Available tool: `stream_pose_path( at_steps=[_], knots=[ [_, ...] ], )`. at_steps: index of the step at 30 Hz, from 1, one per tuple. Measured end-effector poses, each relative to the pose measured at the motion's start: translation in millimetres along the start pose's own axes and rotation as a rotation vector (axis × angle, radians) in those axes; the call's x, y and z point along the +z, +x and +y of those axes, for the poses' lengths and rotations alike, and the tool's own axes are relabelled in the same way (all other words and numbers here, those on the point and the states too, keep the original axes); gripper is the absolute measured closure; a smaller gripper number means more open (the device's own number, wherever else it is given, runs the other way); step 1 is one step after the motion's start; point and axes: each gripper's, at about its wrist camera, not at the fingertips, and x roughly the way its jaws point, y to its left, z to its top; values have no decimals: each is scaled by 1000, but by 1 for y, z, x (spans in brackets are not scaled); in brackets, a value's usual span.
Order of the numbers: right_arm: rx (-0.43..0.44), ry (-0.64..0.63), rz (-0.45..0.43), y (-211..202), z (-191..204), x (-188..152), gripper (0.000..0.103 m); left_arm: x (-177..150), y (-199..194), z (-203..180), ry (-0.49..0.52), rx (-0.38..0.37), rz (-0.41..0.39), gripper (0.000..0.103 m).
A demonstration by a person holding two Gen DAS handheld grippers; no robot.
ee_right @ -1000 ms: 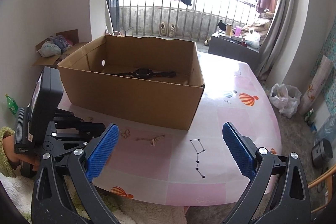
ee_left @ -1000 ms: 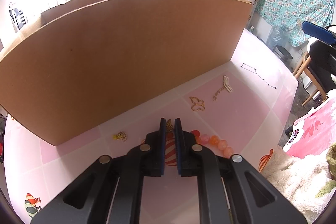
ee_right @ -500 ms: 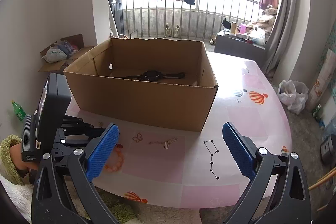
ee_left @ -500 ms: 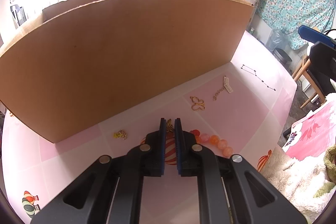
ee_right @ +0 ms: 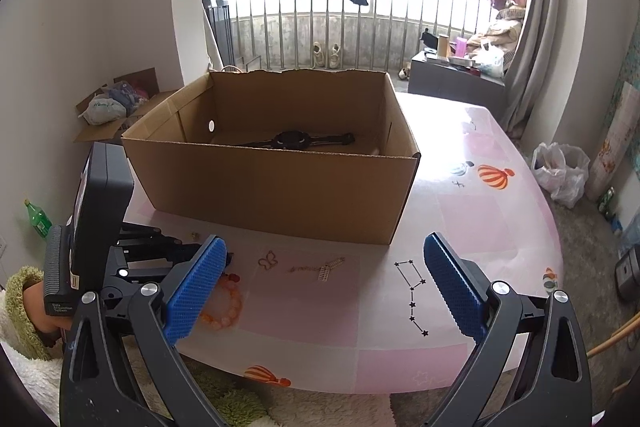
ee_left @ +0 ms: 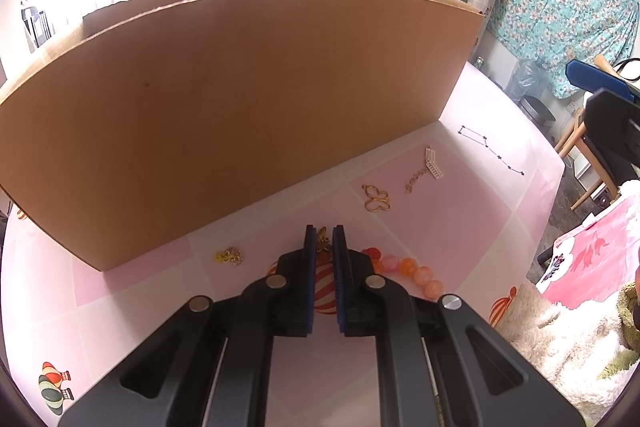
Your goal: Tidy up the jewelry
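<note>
My left gripper (ee_left: 323, 233) hangs low over the pink table (ee_left: 460, 227), shut on a small gold charm (ee_left: 322, 242) that shows between its blue pads. Just to its right lies an orange bead bracelet (ee_left: 404, 267), partly hidden under the fingers. A gold butterfly outline (ee_left: 376, 198) and a gold chain with a white ladder tag (ee_left: 426, 171) lie farther right. A small yellow-gold cluster (ee_left: 230, 255) lies to the left, by the cardboard box (ee_left: 240, 107). My right gripper (ee_right: 324, 245) is held above the table's near edge, open and empty. A black watch (ee_right: 294, 139) lies inside the box (ee_right: 280, 187).
The box's tall near wall stands close behind the jewelry. In the right wrist view the left gripper's body (ee_right: 108, 227) and a fuzzy sleeve (ee_right: 20, 291) fill the left side. A white fluffy rug (ee_left: 560, 331) lies below the table edge, and a chair (ee_left: 612, 131) stands at the right.
The right wrist view has swung slightly left, so the bead bracelet now shows in it. The left gripper stays still, shut on the gold charm.
</note>
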Motion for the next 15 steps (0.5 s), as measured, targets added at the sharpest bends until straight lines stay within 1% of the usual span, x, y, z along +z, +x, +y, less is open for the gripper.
stream_pose_path(
  at_steps=[15],
  knots=[
    [3,22,-5,1,-2,0,8,-1,-1,0,-6,1,-1,95]
  ],
)
